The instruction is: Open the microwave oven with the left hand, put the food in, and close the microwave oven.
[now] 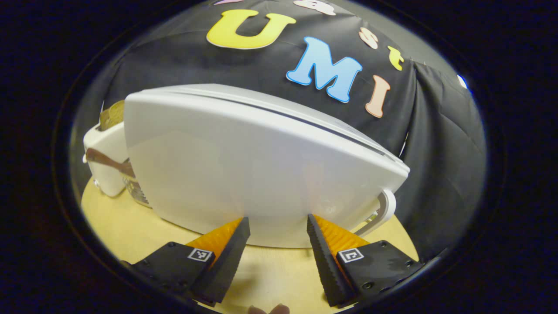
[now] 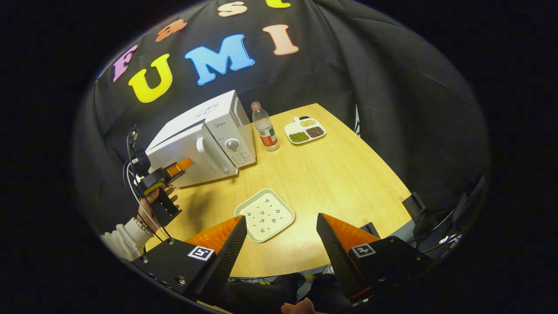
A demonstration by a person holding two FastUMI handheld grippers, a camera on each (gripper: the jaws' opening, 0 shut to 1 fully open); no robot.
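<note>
Here, in the left gripper view, your left gripper is spread wide and empty, right up against the microwave door, its handle off to the right, ready for the pull. In the right gripper view, your right gripper is likewise parted and holds nothing, waiting over the tabletop just short of the food tray.

A clear plastic bottle with a red label and cap stands upright on the wooden worktop, far ahead of the right tool. Just right of it lies a white divided dish holding green, yellow and dark beans in separate compartments. Black chairs sit past the worktop's right edge.
</note>
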